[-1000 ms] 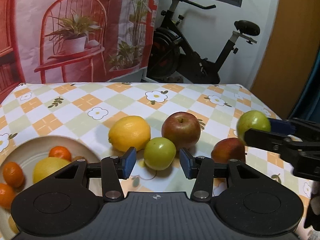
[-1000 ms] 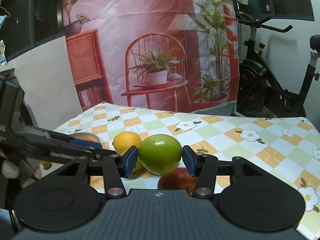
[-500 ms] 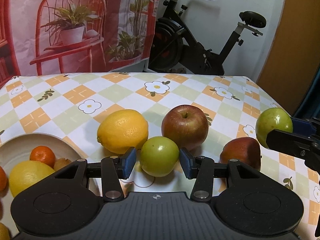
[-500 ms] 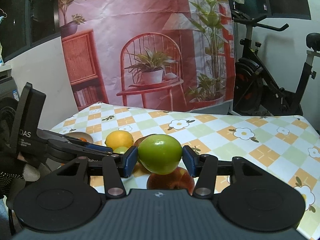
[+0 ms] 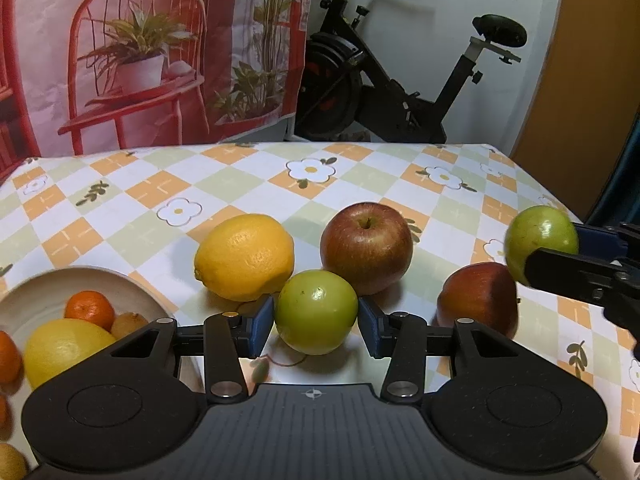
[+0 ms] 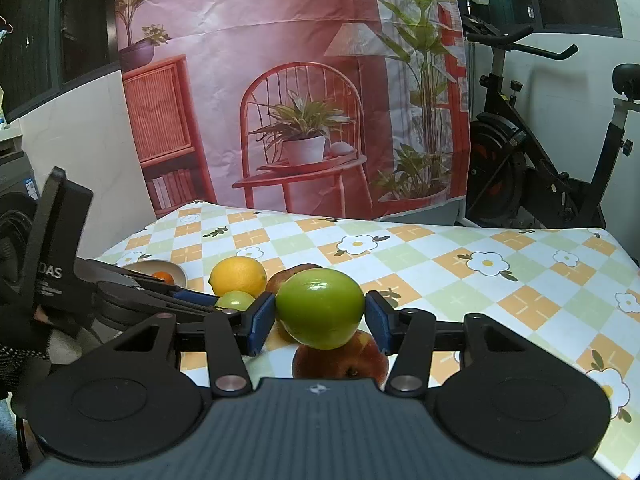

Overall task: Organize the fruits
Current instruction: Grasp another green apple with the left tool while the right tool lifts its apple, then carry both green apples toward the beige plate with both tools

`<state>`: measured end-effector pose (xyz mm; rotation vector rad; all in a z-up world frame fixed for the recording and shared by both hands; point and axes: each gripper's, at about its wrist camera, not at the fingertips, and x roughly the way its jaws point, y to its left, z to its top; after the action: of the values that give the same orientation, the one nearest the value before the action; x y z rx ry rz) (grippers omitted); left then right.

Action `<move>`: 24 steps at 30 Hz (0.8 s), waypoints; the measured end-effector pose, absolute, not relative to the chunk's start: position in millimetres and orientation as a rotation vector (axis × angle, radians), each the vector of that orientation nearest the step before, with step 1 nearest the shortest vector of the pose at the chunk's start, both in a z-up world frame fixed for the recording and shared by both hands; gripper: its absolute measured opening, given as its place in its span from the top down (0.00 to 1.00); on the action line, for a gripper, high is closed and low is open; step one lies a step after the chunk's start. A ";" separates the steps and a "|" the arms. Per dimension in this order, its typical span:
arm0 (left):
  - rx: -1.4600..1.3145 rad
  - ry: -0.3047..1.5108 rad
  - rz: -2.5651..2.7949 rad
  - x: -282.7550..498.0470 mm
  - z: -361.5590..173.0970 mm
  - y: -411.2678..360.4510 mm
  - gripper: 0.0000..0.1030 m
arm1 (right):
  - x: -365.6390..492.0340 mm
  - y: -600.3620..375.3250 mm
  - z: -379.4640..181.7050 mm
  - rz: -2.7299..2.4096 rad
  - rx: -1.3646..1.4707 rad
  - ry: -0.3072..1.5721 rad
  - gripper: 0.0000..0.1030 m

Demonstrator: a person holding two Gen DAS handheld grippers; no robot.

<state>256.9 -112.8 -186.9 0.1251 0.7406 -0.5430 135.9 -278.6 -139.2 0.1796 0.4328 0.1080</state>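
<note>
While right claw gripped green apple above red apple, left claw sat unclenched around second green apple beside lemon.

A yellow lemon lay on the counter, a round red apple stem-up to the right of the lemon. A small green fruit sat in front of the lemon, touching it. A second red apple lay farther right. A larger green fruit was raised above that second apple.
</note>
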 end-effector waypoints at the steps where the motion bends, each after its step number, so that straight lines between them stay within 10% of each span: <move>1: 0.124 0.735 -0.542 254.6 -184.5 -111.5 0.53 | 136.0 -278.2 -138.8 0.109 0.180 0.432 0.49; 24: 0.071 0.644 -0.402 209.0 -132.7 -28.7 0.53 | 141.2 -232.4 -127.2 0.224 0.171 0.439 0.49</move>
<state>209.0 -28.7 -132.7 0.0714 0.6440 -0.4022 141.2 -232.4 -127.2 0.1707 0.4390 0.2235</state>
